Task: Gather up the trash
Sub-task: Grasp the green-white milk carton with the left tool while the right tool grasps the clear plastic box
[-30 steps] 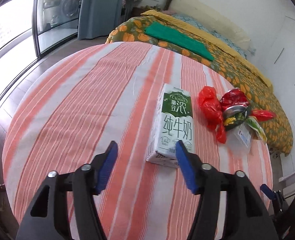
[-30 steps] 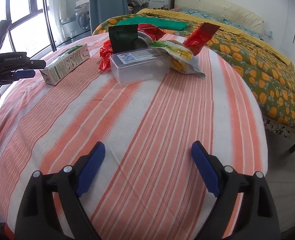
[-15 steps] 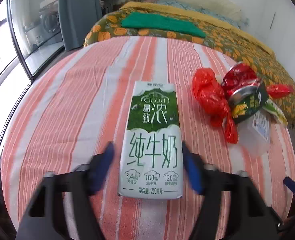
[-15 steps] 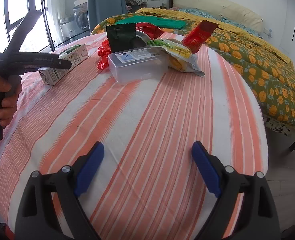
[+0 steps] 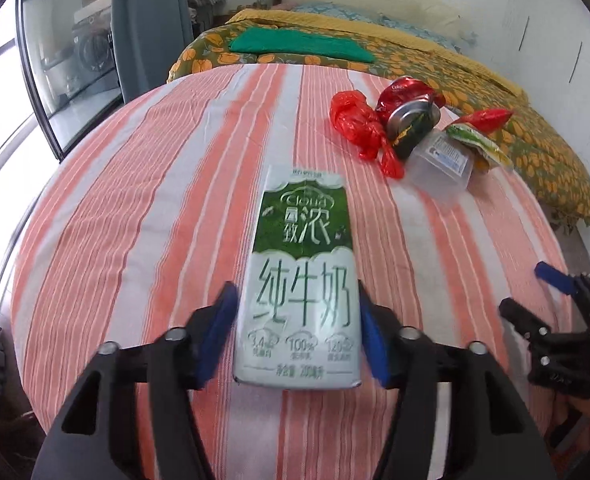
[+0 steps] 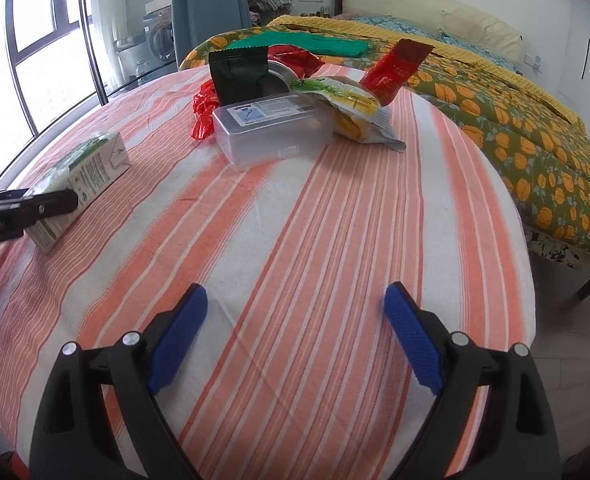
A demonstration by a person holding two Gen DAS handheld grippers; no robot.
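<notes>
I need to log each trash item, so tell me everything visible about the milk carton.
The milk carton is a small rectangular box, apparently coated paperboard, with a green top panel and white lower panel bearing large green Chinese characters. It lies flat on its back on the striped tablecloth, looks undented, and sits apart from the other trash. The left tool straddles its near end, one blue pad at each side; its jaws are opening, and whether the pads touch it cannot be told.

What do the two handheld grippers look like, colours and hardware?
Both match: the left gripper and right gripper have matte black plastic arms with cut-out openings, silver pivot bolts and blue textured pads on the fingertips. The right wrist view shows faint white lettering on the left gripper's body, too small to read. No cables or sleeves are visible.
</notes>
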